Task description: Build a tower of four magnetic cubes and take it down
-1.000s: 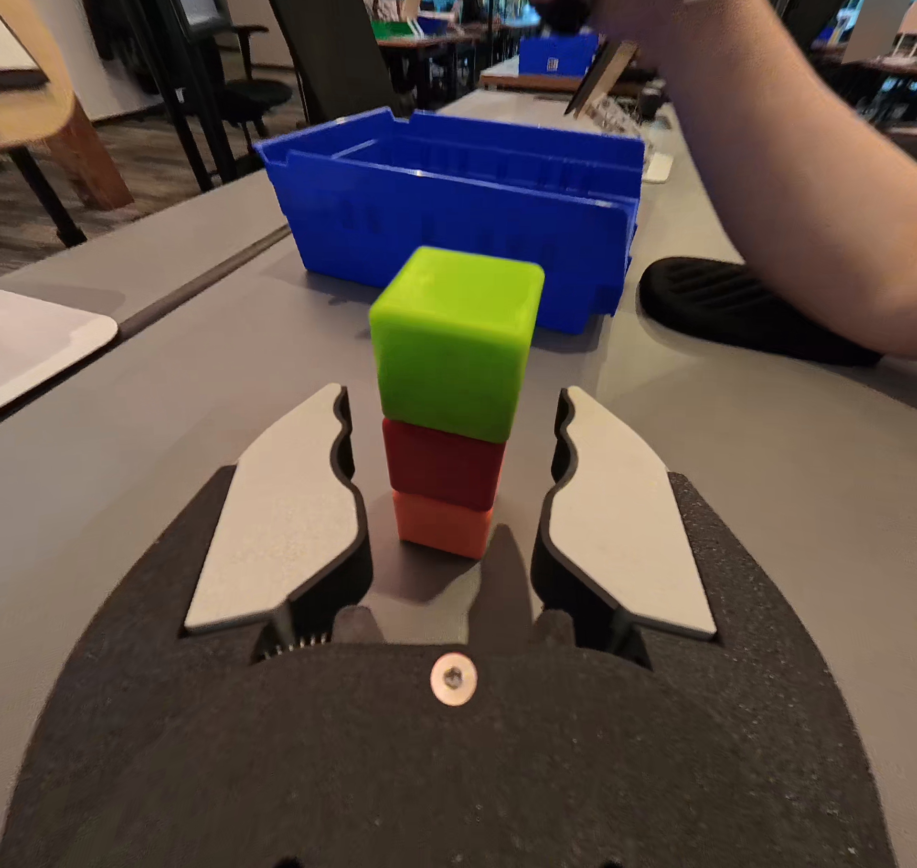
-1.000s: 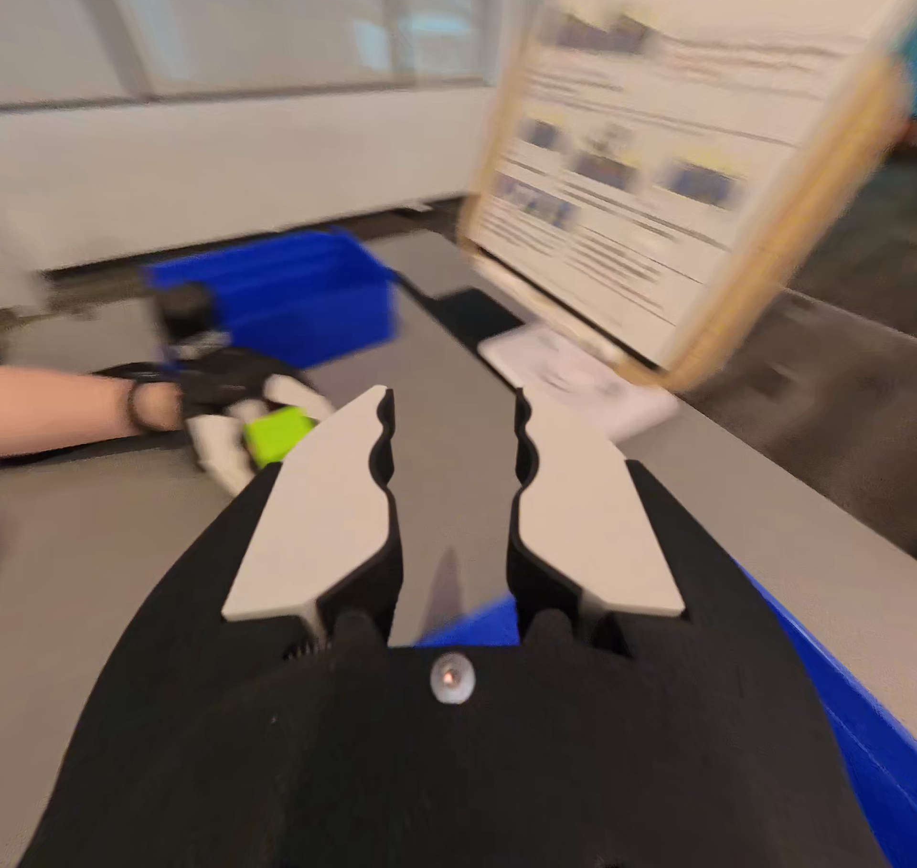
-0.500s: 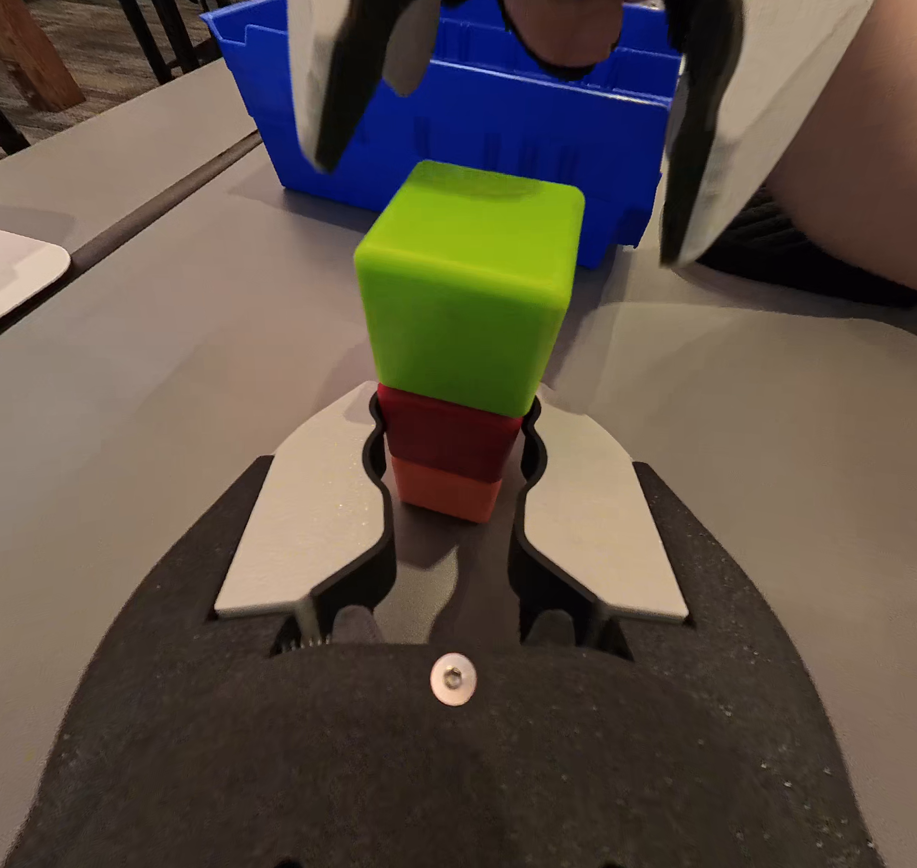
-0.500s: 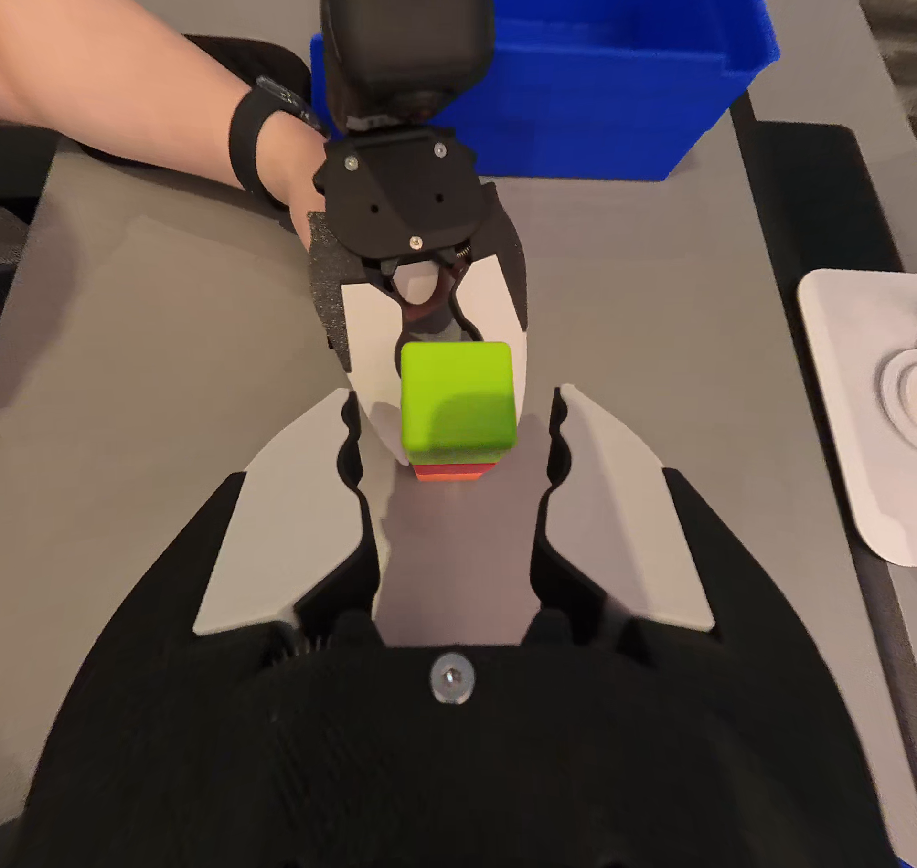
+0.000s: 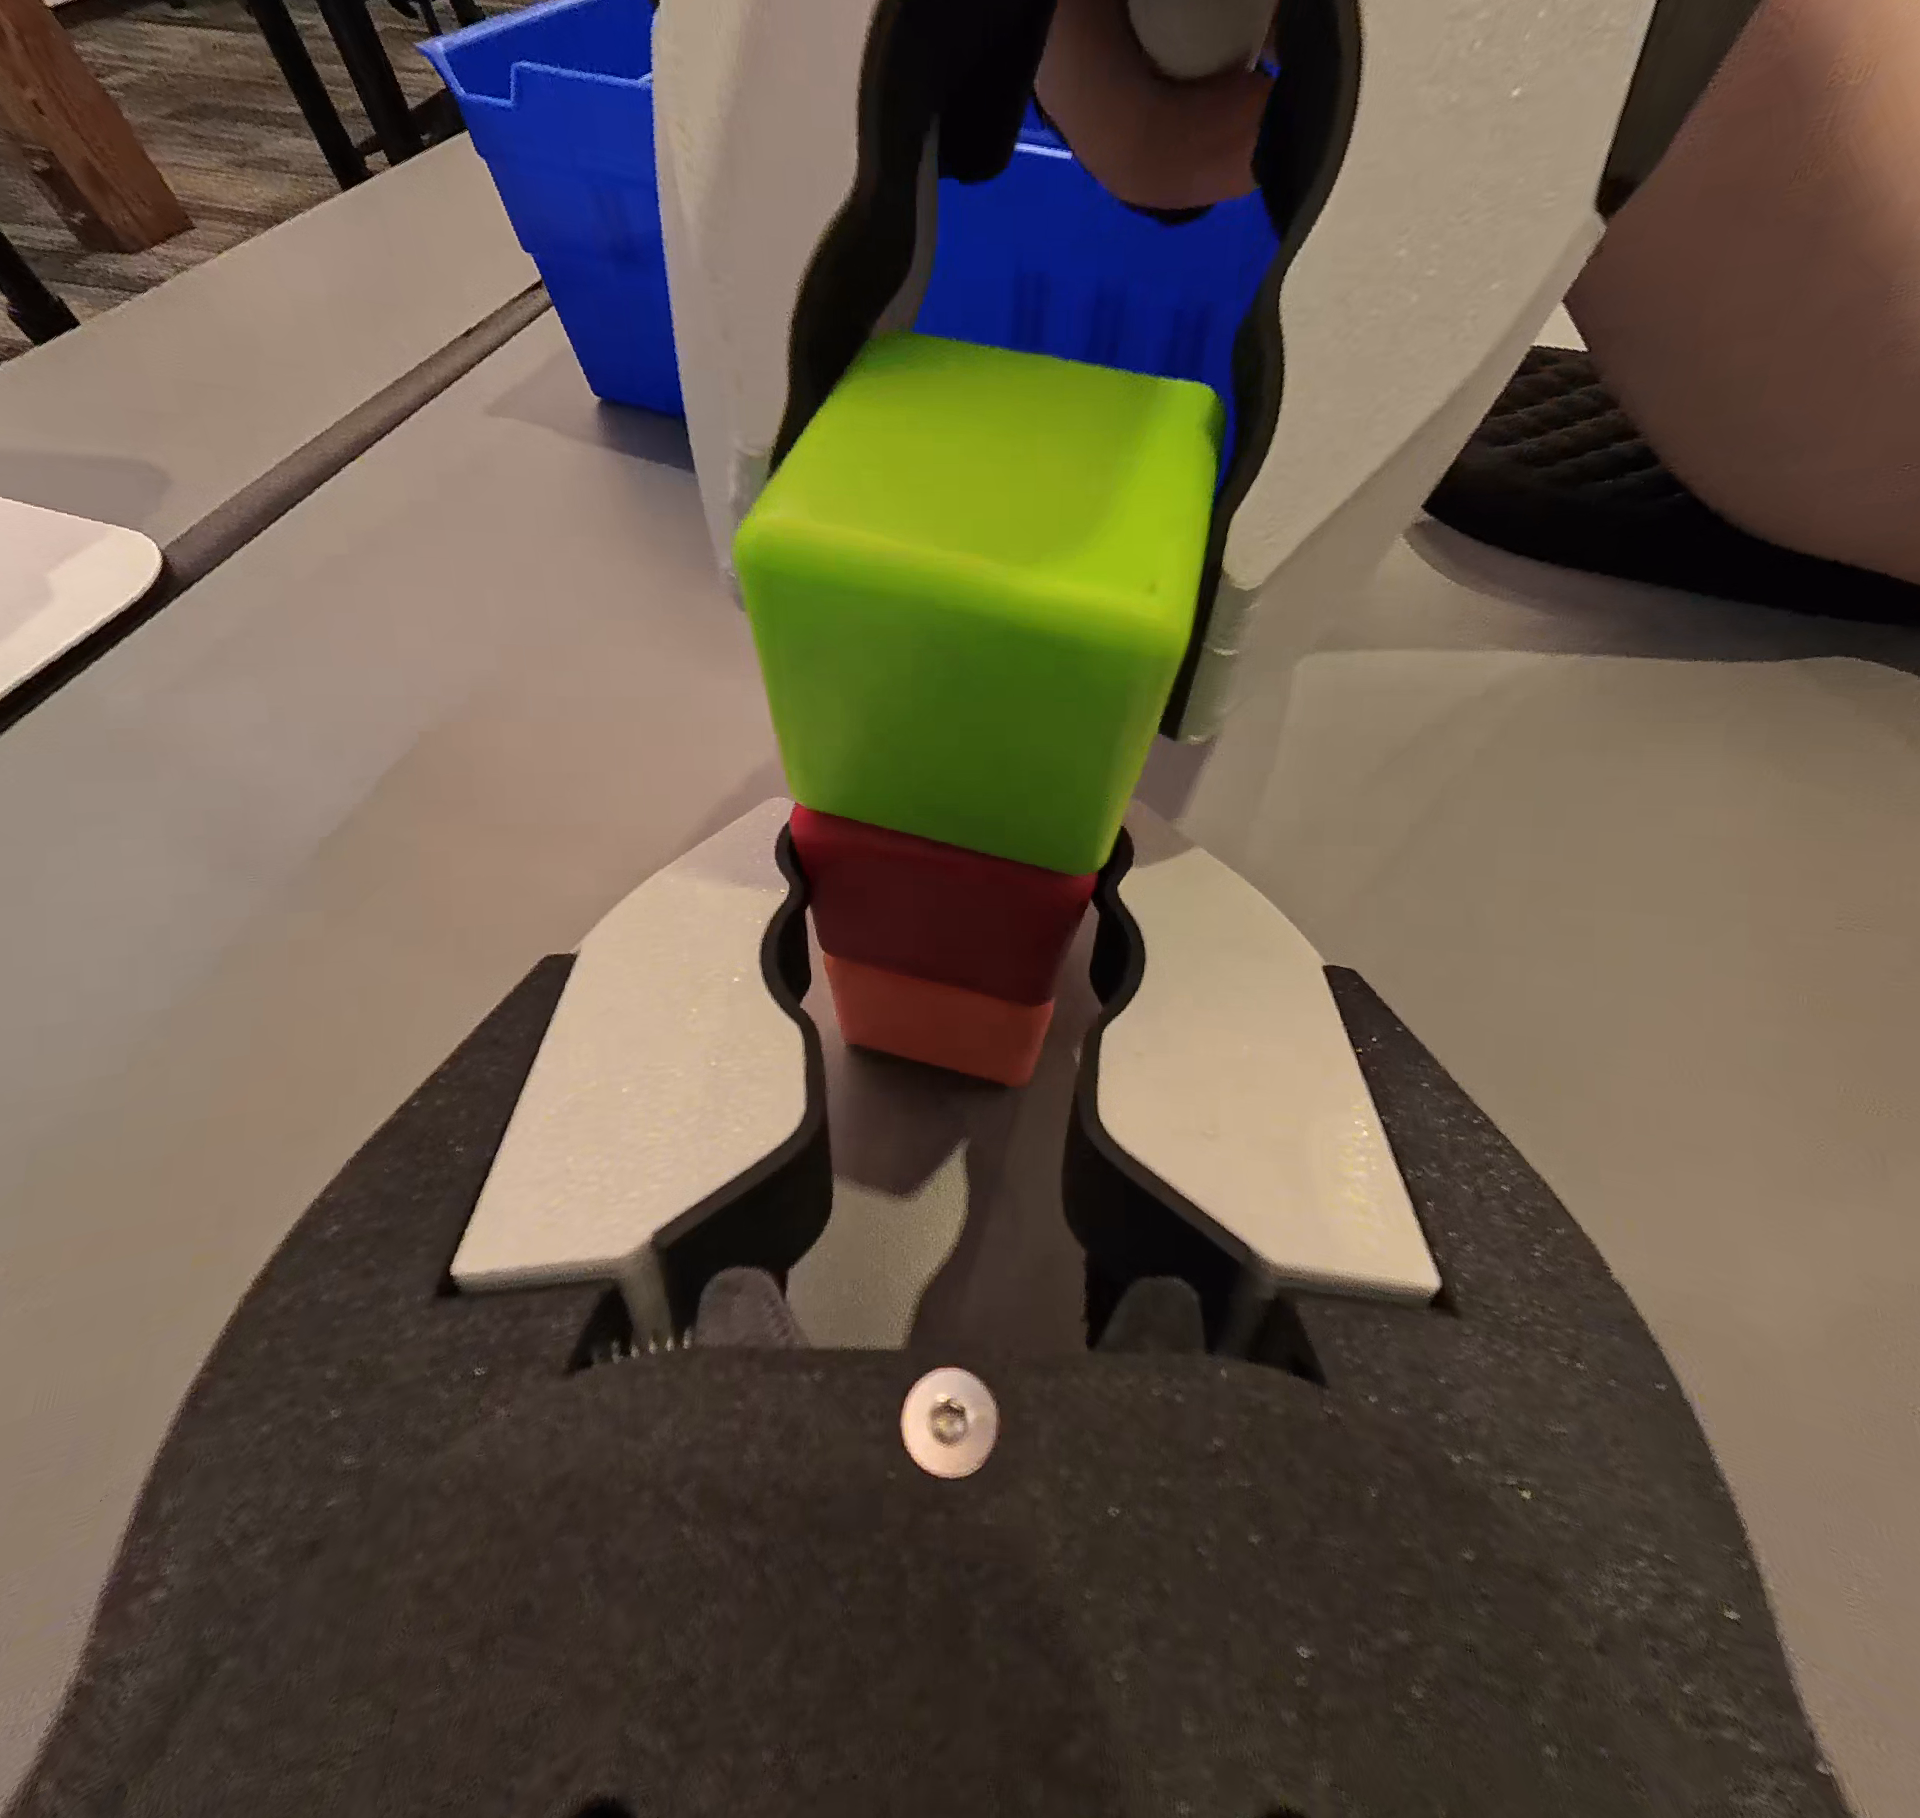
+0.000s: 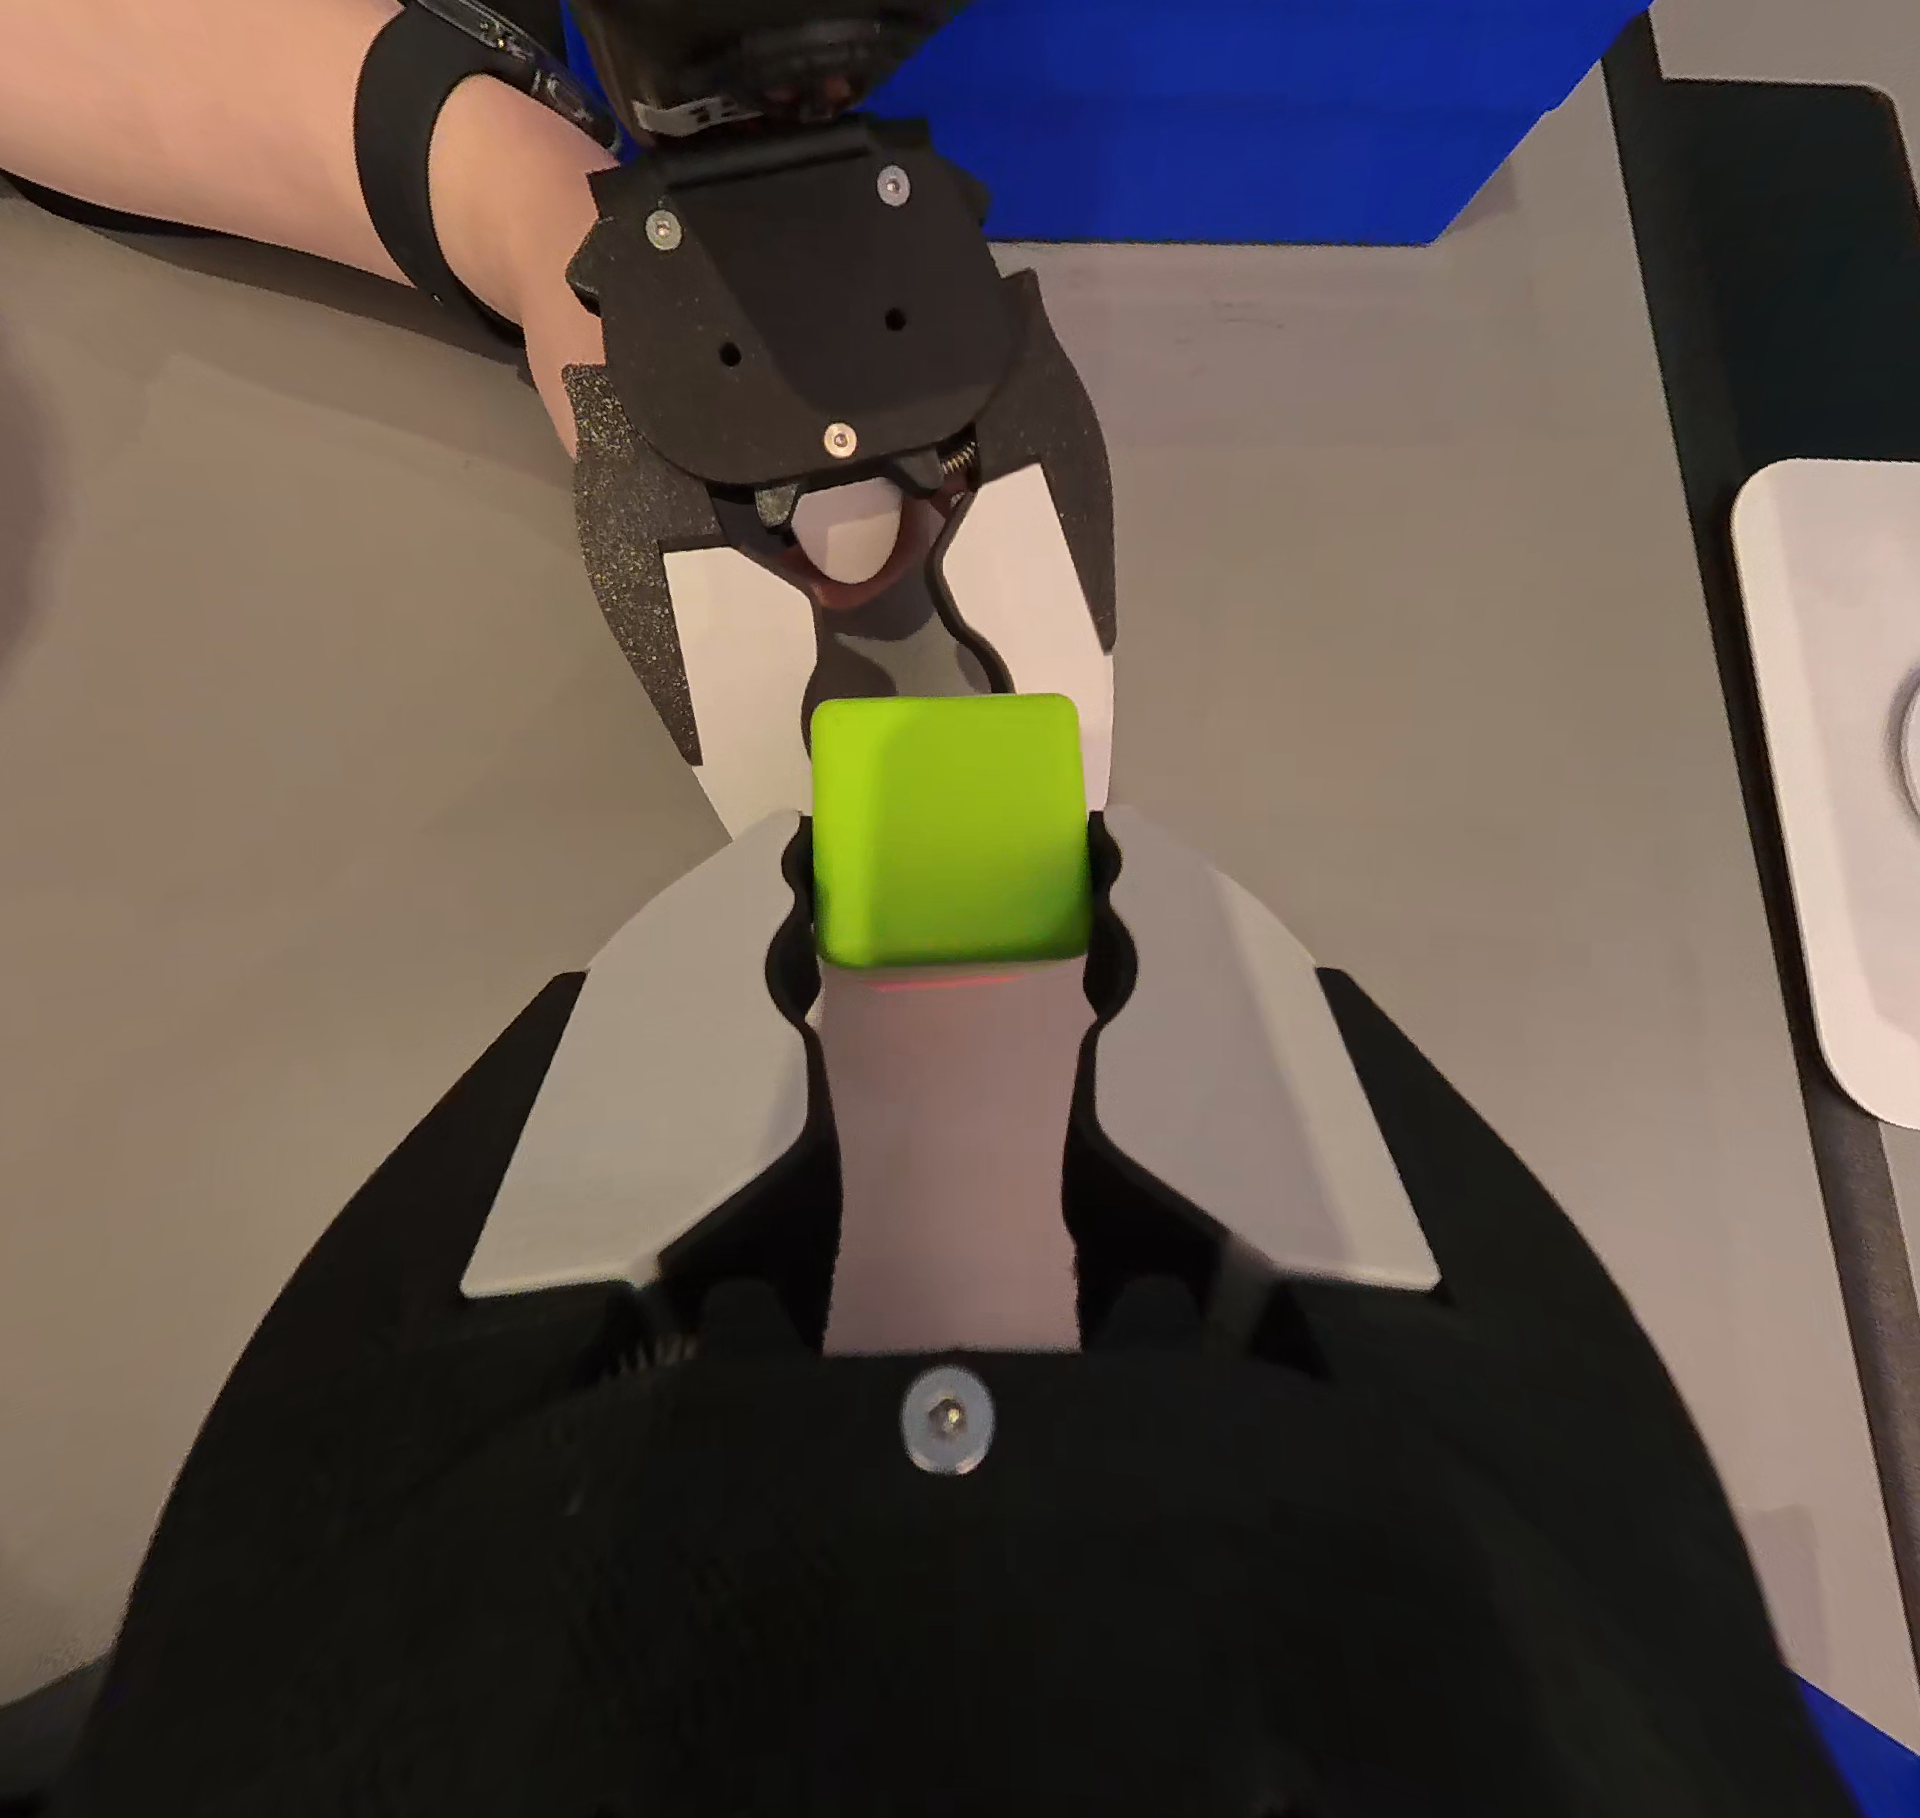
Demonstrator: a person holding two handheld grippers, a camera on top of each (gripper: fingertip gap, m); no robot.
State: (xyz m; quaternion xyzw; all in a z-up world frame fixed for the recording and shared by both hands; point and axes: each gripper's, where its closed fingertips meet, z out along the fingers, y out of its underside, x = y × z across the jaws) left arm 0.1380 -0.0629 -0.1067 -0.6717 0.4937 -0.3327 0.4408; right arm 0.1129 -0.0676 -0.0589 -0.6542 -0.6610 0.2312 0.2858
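Observation:
A tower stands on the grey table: a green cube on top, a dark red cube under it, and an orange cube at the bottom. My left gripper is shut on the dark red cube, low and level with the table. My right gripper comes down from above and is shut on the green cube. Its white fingers flank the green cube in the left wrist view. In the right wrist view the green cube hides the lower cubes, apart from a thin red sliver.
A blue bin stands behind the tower and also shows in the right wrist view. A black mat lies to the right under a person's forearm. A white pad lies by the table edge. There is about 5 cm between the tips of the two grippers.
My left gripper moved in and shut on the dark red cube. My right gripper swung over, came down on the tower and shut on the green cube.

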